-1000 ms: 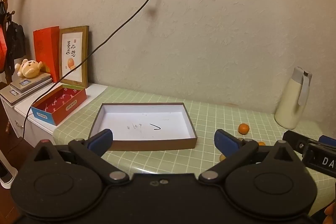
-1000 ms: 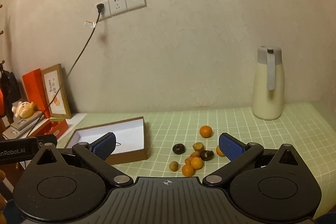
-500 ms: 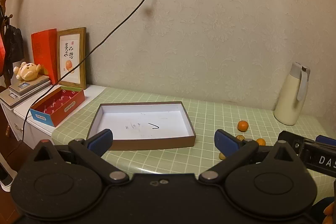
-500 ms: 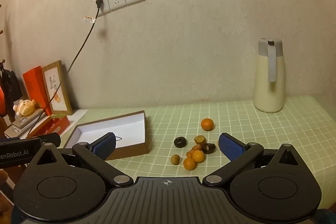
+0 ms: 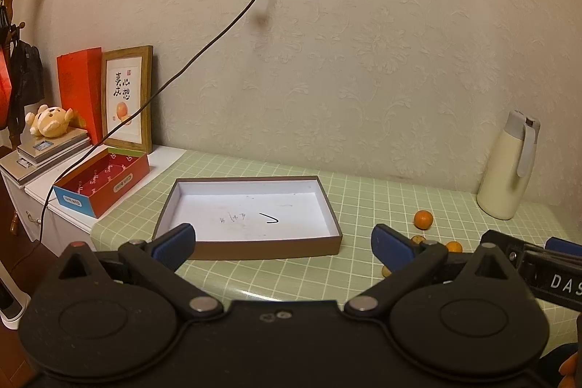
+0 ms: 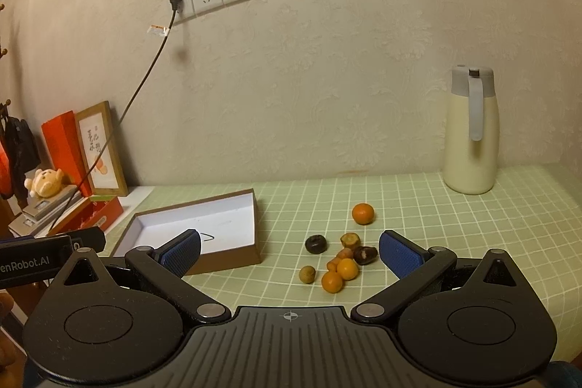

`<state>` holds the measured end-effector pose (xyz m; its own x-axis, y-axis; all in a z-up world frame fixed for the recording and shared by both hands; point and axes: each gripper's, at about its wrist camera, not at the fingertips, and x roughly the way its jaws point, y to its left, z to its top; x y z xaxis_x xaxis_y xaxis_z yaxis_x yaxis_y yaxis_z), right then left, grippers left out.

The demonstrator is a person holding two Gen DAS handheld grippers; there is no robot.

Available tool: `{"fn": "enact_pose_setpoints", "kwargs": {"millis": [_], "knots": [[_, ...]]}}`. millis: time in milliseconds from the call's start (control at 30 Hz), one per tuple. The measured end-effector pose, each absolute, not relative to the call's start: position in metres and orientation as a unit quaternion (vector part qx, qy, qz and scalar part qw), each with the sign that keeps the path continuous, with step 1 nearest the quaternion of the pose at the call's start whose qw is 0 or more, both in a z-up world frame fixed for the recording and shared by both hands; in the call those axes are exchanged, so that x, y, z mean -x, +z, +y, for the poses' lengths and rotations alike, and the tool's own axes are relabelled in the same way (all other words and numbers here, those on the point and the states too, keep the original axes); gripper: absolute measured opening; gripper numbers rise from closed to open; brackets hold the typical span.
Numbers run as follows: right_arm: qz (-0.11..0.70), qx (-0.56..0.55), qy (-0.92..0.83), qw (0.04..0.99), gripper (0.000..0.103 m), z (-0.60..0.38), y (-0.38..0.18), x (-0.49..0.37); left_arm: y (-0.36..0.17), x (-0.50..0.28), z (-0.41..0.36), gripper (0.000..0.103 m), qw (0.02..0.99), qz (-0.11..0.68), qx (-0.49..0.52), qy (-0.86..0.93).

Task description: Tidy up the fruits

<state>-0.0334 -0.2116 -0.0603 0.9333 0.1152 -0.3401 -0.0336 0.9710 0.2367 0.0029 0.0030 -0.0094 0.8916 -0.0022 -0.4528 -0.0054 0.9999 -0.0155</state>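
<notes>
Both tongs spread and empty above the green checked table point(image 6: 418, 206); fruits loose, none in the box.

Left tongs point(image 5: 283, 242) hover wide apart over the shallow brown cardboard box with white inside point(image 5: 251, 211), which holds no fruit. Right tongs point(image 6: 289, 251) stand equally spread, gripping nothing. Between their blue pads lies the cluster of small orange and dark fruits point(image 6: 338, 262) on the table, just at 3 o'clock of the box. One round orange fruit point(image 6: 362, 214) sits apart at 1 o'clock of the cluster. Cream thermos jug with grey lid point(image 6: 471, 133) stands upright at 2 o'clock, near the wall.
</notes>
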Motion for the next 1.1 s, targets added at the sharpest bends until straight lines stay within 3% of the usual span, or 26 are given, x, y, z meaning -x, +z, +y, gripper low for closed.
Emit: {"fn": "enact_pose_setpoints", "kwargs": {"millis": [1100], "knots": [[0.179,-0.114,0.030,0.977,0.103,-0.221,-0.068,0.029,-0.016,-0.008,-0.002,0.097,0.971,0.238,-0.002,-0.014]]}}
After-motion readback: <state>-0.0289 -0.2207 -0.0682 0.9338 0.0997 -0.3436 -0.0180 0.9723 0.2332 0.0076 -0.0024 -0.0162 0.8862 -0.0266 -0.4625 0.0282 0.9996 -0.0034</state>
